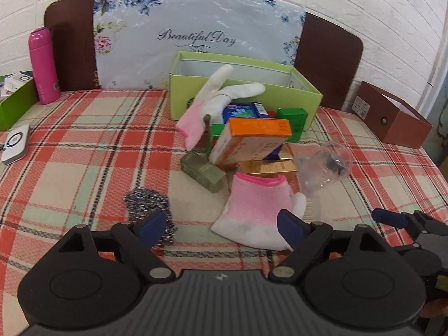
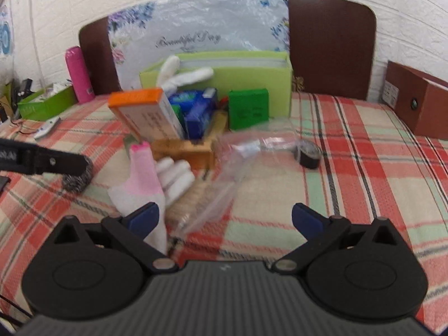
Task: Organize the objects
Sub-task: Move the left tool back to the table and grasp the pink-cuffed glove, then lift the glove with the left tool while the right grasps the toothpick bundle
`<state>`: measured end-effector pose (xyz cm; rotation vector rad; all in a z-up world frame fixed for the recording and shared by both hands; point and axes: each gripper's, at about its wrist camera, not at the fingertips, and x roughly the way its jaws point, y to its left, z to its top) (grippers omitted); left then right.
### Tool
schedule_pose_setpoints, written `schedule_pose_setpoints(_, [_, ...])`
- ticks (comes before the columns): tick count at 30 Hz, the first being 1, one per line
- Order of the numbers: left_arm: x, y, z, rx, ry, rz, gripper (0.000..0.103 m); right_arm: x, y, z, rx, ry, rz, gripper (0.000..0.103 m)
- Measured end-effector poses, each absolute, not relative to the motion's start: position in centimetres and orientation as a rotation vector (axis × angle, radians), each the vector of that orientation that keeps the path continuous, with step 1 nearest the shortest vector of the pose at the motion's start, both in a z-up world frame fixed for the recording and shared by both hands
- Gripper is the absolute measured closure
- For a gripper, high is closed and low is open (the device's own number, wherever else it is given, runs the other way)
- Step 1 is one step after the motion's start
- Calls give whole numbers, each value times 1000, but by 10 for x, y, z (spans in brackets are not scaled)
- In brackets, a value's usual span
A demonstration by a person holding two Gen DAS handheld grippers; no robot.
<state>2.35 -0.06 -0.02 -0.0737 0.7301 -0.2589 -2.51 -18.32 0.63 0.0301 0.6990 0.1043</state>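
Left wrist view: left hand-held gripper (image 1: 221, 228) spread wide, nothing betw. its fingers, low over the plaid bed cover (image 1: 84, 145). Just ahead lies 1 pink-and-white glove (image 1: 256, 210); a 2nd glove (image 1: 215, 103) is draped over the front wall of the light-green box (image 1: 280, 95). 1 steel scourer (image 1: 148, 204) sits by the left fingertip. Pile in front of the box: 1 orange carton (image 1: 252, 140), 1 gold box (image 1: 268, 166), 1 blue packet (image 1: 240, 110), 1 dark-green box (image 1: 292, 117), 1 olive bar (image 1: 203, 172), 1 clear plastic bag (image 1: 324, 165). 1 pink flask (image 1: 43, 65) stands far left, 1 brown box (image 1: 392, 114) far right. Right wrist view: right hand-held gripper (image 2: 224, 219) also spread, empty, over the bag's edge.
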Motion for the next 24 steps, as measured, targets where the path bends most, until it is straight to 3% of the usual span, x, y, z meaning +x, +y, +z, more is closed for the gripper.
schedule_pose_setpoints(8, [60, -55, -32, 0, 745, -341, 14, -33, -200, 4, 33, 699, 54, 0])
schedule_pose_setpoints(9, [65, -55, -38, 10, 766, -341, 18, -34, -201, 4, 33, 700, 55, 0])
schedule_pose_setpoints(10, [69, -52, -45, 6, 795, -367, 45, -34, -201, 3, 32, 703, 55, 0])
schedule_pose_setpoints(13, [58, -40, -45, 39, 808, -422, 75, -32, -201, 1, 34, 703, 90, 0])
schedule_pose_setpoints(15, [47, -28, -41, 51, 831, -462, 80, -27, -198, 0, 15, 704, 145, 0])
schedule_pose_setpoints(21, [14, 5, -30, 52, 844, -443, 77, -10, -171, -3, -156, 647, 341, 0])
schedule_pose_setpoints(23, [9, 12, -26, 31, 849, -421, 67, -4, -162, -3, -225, 621, 408, 0])
schedule_pose_setpoints(24, [6, 15, -25, 18, 850, -404, 52, -1, -158, -4, -259, 609, 433, 0])
